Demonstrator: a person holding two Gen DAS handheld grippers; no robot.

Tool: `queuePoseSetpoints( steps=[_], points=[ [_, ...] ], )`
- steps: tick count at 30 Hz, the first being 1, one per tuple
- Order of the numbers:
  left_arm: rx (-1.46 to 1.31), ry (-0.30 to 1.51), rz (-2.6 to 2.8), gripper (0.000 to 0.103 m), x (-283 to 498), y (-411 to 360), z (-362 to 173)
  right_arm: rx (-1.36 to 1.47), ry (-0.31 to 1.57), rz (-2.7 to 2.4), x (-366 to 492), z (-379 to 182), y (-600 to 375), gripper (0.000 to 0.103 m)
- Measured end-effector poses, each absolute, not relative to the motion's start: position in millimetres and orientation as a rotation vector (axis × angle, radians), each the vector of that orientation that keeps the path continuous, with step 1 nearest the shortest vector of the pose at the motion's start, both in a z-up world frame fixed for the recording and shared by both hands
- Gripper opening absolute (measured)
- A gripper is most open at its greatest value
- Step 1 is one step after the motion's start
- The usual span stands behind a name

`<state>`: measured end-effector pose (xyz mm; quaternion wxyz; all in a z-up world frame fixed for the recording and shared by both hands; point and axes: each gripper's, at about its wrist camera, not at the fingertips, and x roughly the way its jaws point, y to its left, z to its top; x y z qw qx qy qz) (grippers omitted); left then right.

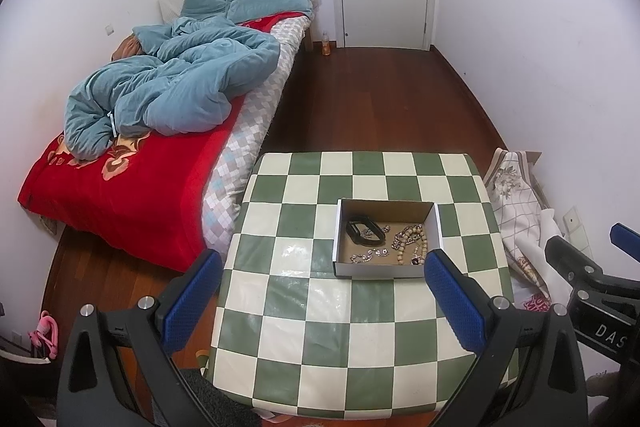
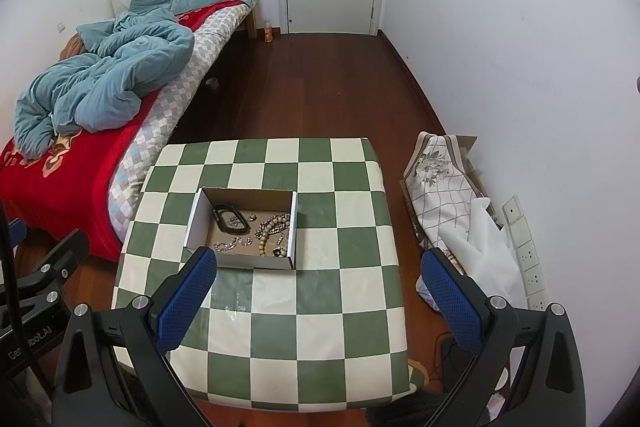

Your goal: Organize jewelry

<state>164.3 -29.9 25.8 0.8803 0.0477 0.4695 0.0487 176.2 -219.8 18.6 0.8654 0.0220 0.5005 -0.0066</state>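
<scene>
- Left tongs (image 1: pixel 324 291) and right tongs (image 2: pixel 316 287): both spread wide, holding nothing, raised above the near part of the checkered counter (image 1: pixel 360 339).
- Cardboard box (image 1: pixel 436 227) sits toward 12 o'clock from centre on the counter, holding a black bracelet (image 1: pixel 362 229), a beaded necklace (image 1: pixel 412 239) and a silver chain (image 1: pixel 366 255).
- Judgement: all jewelry appears boxed; sorting is finishing or not begun.
- Next move calls for a fine pinch on tangled pieces.
- Right view alone shows the wall sockets (image 2: pixel 526 259) at 3 o'clock; left view alone shows a pink item (image 1: pixel 43 333) on the floor at 8 o'clock.
</scene>
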Motion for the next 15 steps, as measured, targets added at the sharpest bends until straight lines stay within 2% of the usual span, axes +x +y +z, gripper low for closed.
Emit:
queuePoseSetpoints(
  steps=[15],
  points=[
    [0.095,0.98,0.098,0.103,164.5,-29.3,27.8,0.043,1.049,-0.014,174.8,20.0,-220.1,0.103]
  ],
)
